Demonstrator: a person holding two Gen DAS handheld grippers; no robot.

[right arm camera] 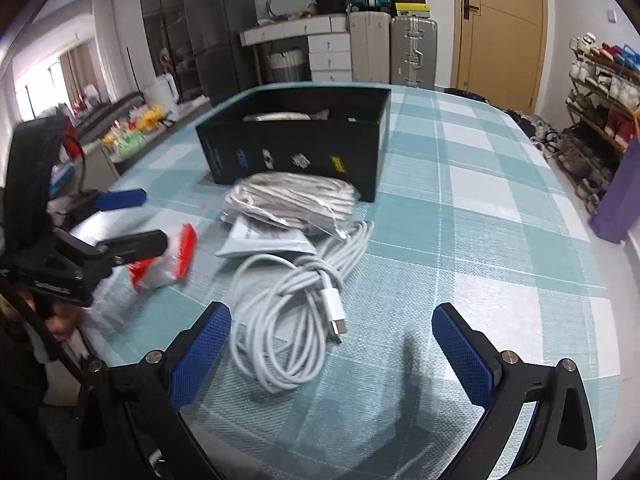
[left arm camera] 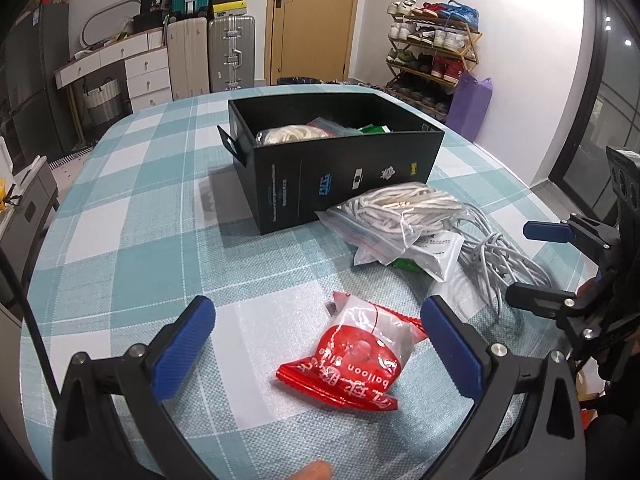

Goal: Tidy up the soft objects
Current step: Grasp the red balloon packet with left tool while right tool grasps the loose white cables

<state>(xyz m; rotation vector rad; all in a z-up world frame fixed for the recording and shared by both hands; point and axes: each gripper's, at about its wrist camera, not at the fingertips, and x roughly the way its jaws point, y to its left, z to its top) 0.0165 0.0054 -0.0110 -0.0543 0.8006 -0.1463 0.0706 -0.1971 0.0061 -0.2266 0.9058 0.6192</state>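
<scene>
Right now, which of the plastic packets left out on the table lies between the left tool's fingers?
The red balloon packet, lying alone between the open left tool. The clear bag of white rope sits farther off, against the black box.

Left tongs (left arm camera: 316, 344) and right tongs (right arm camera: 332, 344) agape

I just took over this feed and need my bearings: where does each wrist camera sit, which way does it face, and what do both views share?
Left wrist: sits behind the left gripper, open above the red balloon packet, facing the black box; a fingertip shows at the bottom edge.
Right wrist: sits behind the right gripper, open near the white cable coil, facing the same box; the left gripper appears at left.
Shared: box, bagged rope, cable, packet, checked tablecloth.
</scene>
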